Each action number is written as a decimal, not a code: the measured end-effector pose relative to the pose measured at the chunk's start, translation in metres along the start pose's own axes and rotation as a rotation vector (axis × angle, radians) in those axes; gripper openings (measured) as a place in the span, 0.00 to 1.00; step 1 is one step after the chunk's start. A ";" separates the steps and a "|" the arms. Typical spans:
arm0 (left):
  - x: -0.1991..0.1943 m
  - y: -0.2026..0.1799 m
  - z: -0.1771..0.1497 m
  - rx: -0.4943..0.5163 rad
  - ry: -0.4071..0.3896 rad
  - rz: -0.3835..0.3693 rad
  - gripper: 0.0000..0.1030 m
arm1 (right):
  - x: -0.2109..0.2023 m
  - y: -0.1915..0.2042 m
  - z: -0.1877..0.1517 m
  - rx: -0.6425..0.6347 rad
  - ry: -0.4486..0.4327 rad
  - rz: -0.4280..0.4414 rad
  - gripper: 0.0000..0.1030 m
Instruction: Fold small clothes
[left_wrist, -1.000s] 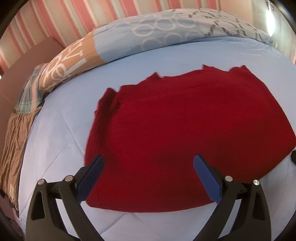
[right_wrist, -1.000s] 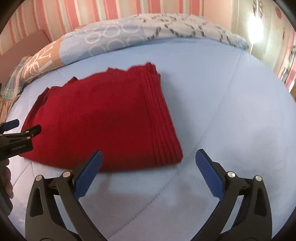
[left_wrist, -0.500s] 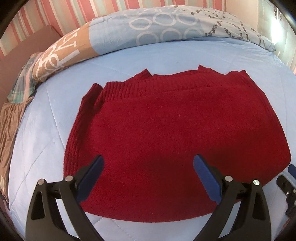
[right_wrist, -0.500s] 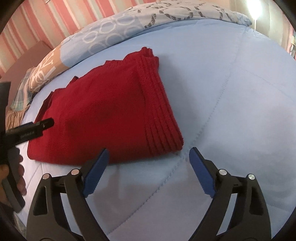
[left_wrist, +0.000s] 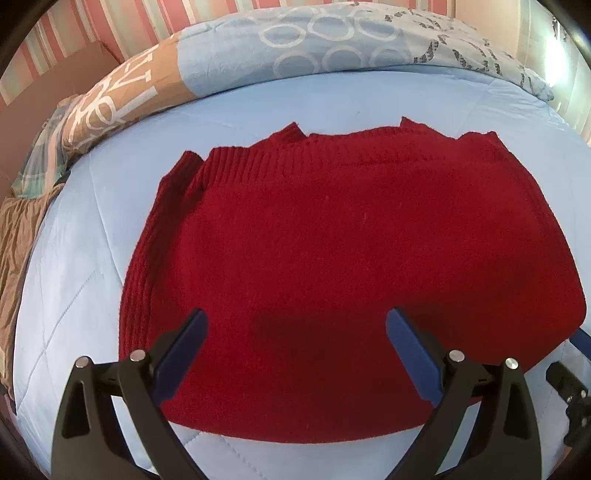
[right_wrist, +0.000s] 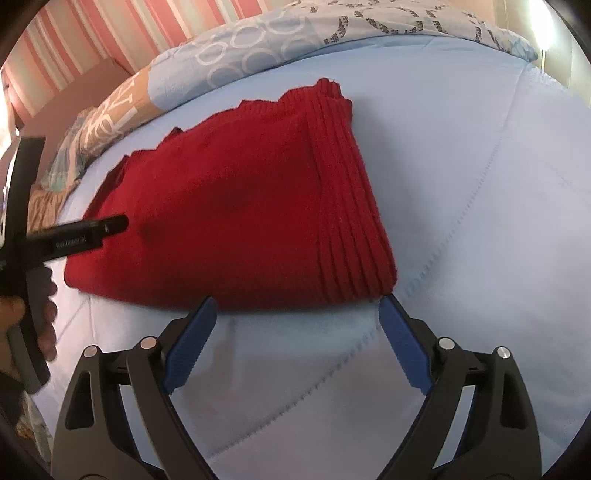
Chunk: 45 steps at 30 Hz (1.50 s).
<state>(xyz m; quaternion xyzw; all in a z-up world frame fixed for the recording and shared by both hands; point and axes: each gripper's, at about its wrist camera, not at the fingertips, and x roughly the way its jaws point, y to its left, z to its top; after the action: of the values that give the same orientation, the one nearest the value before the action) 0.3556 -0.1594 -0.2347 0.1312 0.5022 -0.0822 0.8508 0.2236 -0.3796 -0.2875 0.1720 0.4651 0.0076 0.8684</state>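
Observation:
A folded red knit sweater (left_wrist: 351, 258) lies flat on the light blue quilt (left_wrist: 74, 277); it also shows in the right wrist view (right_wrist: 240, 221), ribbed edge to the right. My left gripper (left_wrist: 295, 321) is open and empty, hovering over the sweater's near part. My right gripper (right_wrist: 297, 302) is open and empty, at the sweater's near right corner, its right fingertip (right_wrist: 391, 314) almost touching the ribbed corner. The left gripper's body (right_wrist: 81, 236) shows at the left of the right wrist view, over the sweater's left end.
A patterned blue and tan duvet (left_wrist: 295, 48) is bunched along the far side of the bed. A brown cloth (left_wrist: 14, 251) lies at the left edge. A pink striped wall (left_wrist: 110, 29) stands behind. The right gripper's tip (left_wrist: 569, 376) shows at the right.
Both grippers moved closer to the sweater. The left came further over its near part; the right moved up to its near right corner. Both stayed open.

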 end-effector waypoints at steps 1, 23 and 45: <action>0.000 0.000 0.000 0.001 0.003 -0.001 0.95 | 0.002 -0.001 0.001 0.011 0.002 0.005 0.88; 0.010 0.001 -0.007 -0.003 0.028 0.001 0.95 | 0.028 -0.027 0.038 0.279 -0.035 0.073 0.77; 0.019 -0.001 -0.010 -0.030 0.049 0.002 0.95 | 0.017 -0.007 0.040 0.194 -0.074 -0.034 0.20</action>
<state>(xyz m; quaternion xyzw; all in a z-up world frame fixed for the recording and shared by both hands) 0.3561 -0.1572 -0.2560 0.1209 0.5238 -0.0705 0.8402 0.2651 -0.3952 -0.2833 0.2474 0.4342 -0.0587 0.8642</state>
